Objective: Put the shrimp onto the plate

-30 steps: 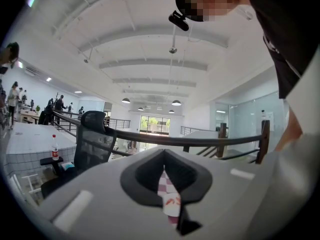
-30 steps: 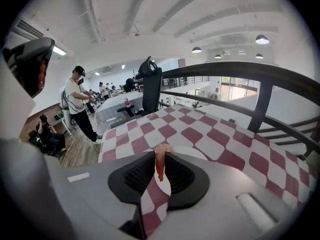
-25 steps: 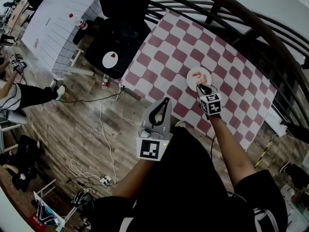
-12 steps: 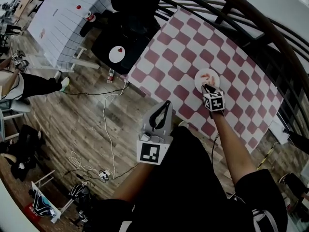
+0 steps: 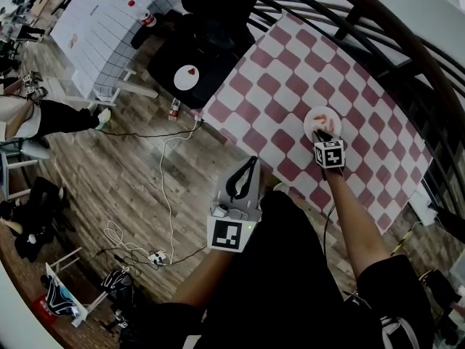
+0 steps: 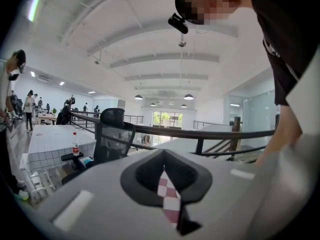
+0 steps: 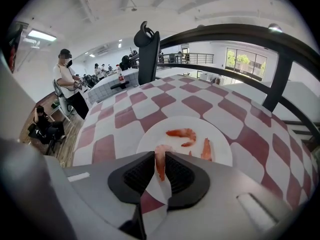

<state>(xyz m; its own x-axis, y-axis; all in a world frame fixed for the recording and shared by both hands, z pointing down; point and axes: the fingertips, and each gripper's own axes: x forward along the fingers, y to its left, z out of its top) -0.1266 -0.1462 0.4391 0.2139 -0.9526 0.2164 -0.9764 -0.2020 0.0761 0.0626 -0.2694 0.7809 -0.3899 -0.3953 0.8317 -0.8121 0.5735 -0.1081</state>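
A white plate lies on the red-and-white checked table; in the head view the plate is toward the table's right side. Two pink shrimps rest on it, one curled and one straight. My right gripper is shut on a third shrimp, which hangs over the plate's near edge. From above, the right gripper reaches the plate's near rim. My left gripper is shut with nothing in it, held off the table's near edge; its jaws frame a strip of checked cloth.
A dark railing curves round the table's far side. A black office chair stands at the table's left end, with a small white disc in front of it. A white gridded table and floor cables lie to the left.
The right gripper has stayed at the plate's near rim with the shrimp in it. The head view has shifted a little. The left gripper has not visibly moved.
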